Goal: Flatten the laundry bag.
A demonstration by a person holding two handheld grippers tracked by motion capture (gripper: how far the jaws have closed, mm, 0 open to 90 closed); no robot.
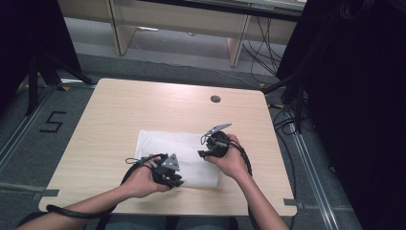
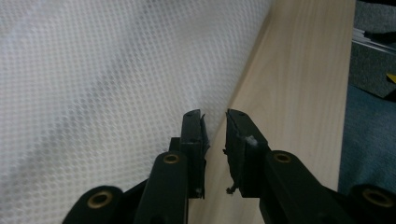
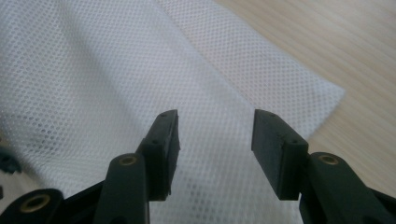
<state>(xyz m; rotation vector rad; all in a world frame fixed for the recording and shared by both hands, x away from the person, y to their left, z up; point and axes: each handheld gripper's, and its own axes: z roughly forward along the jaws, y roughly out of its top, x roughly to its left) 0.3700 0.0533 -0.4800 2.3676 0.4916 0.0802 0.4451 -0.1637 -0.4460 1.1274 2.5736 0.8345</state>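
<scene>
- A light wooden table (image 1: 119, 120) fills the middle of the high view, with a small round grey cap (image 1: 215, 98) set into it near the far edge.
- A white mesh cloth (image 1: 158, 143) lies flat at the table's lower centre, folded, one layer overlapping another in the right gripper view.
- The left gripper (image 1: 173, 179) sits at the cloth's near edge, lower centre; its jaws stand a little apart with nothing between them, right over the cloth's border.
- The right gripper (image 1: 205, 153) hovers over the cloth's right part; its jaws gape wide and hold nothing.
- Grey carpet (image 1: 28, 158) surrounds the table, marked with a black "5" (image 1: 51, 122) at left.
- Pale wooden furniture (image 1: 191, 24) lines the top; black curtains (image 1: 364, 96) close both sides, cables (image 1: 261, 43) trailing upper right.
</scene>
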